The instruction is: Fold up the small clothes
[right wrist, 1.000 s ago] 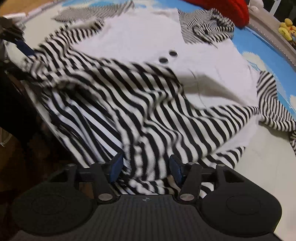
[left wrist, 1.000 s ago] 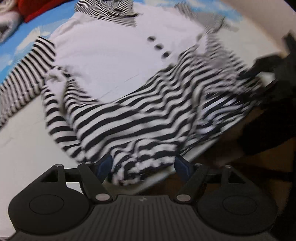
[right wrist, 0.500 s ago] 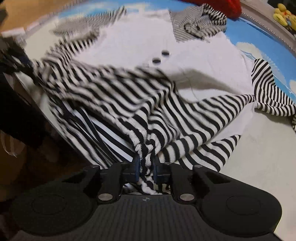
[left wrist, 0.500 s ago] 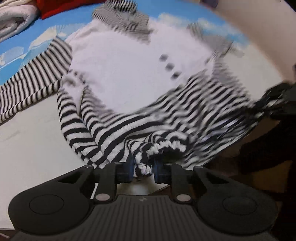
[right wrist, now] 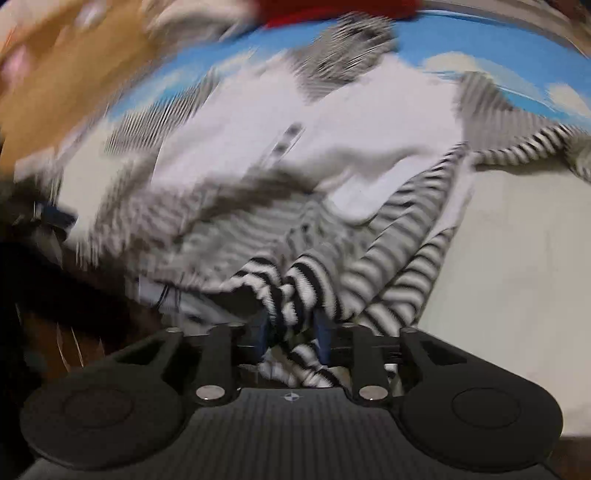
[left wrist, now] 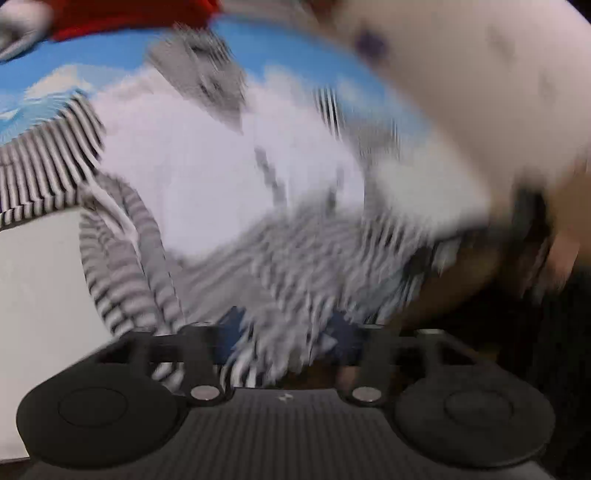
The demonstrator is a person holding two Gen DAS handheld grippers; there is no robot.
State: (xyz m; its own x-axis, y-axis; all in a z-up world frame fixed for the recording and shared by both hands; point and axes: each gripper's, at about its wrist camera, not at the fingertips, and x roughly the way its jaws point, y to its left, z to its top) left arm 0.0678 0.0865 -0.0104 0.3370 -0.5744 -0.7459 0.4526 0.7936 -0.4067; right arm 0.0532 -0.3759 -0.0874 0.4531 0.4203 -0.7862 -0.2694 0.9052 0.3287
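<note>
Right in the middle of both views sits the striped garment [left wrist: 207, 184], a small black-and-white striped top with a plain white front panel and a few dark buttons [right wrist: 288, 138], spread on a pale surface [right wrist: 517, 240] with a blue cloud-print mat [left wrist: 314, 62] under its far end. Its striped lower hem is pulled up and bunched toward the cameras, one striped sleeve [left wrist: 40, 170] lies out flat to the side in the left view, another sleeve trails off at the right edge of the right view. Everything's pretty smeared with motion blur tbh

Left hand-held gripper [left wrist: 284, 343]: jaws have just been opening and stand wide apart, bunched hem sits between the blue pads [left wrist: 229, 339] but I can't see them pressing on it. Right hand-held gripper [right wrist: 291, 328]: also just been opening, narrower gap, a wad of striped hem runs through between its pads; can't tell if they're touching it or just loose around it. Something red [right wrist: 332, 9] lies at the far edge past the mat
</note>
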